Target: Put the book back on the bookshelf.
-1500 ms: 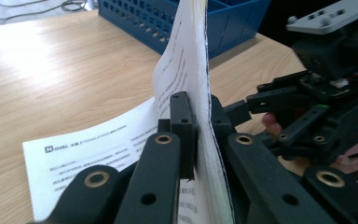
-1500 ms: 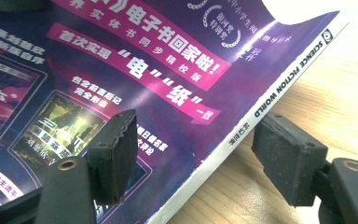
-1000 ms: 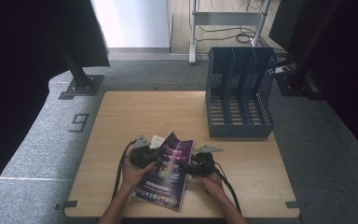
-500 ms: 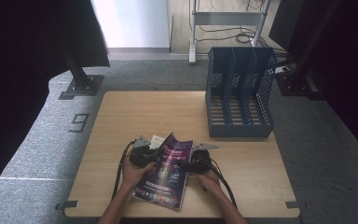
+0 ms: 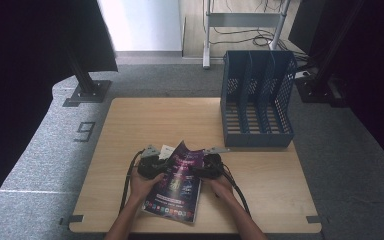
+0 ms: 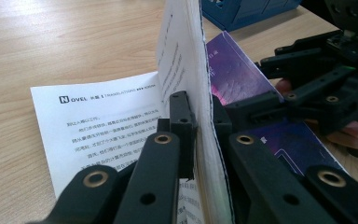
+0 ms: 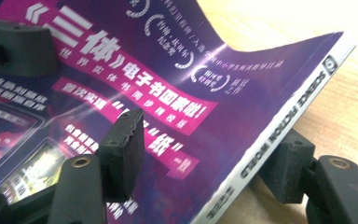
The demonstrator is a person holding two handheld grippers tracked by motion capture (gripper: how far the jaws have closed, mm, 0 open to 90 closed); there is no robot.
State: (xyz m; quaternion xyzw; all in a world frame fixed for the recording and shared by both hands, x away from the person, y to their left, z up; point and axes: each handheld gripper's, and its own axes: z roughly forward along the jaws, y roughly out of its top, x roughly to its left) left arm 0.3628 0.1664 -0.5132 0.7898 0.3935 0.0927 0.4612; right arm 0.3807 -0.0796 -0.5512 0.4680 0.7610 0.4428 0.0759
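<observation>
Purple magazine (image 5: 175, 187) with pink bands and white letters, white spine with black letters. White page (image 6: 98, 126) with black print. Black left tool (image 6: 198, 135), black right tool (image 7: 205, 154). Blue file rack (image 5: 257, 100) with small holes. Light brown wood tabletop (image 5: 145, 120). Grey speckled floor (image 5: 45, 155).

This looks like a lab or recording studio set up for filming, not a home. A plain wooden counter (image 5: 145, 125) stands alone on grey carpet tiles, one of them marked with a large number 9 (image 5: 85, 131). Black curtains (image 5: 25, 60) hang to the left and right, closing the space off. A dark metal stand (image 5: 86, 90) with a flat foot rests beside the counter. Behind it, a white metal rack (image 5: 245, 22) has loose cables (image 5: 245, 42) trailing over a wood floor. A blue office file holder (image 5: 257, 97) sits on the counter.
</observation>
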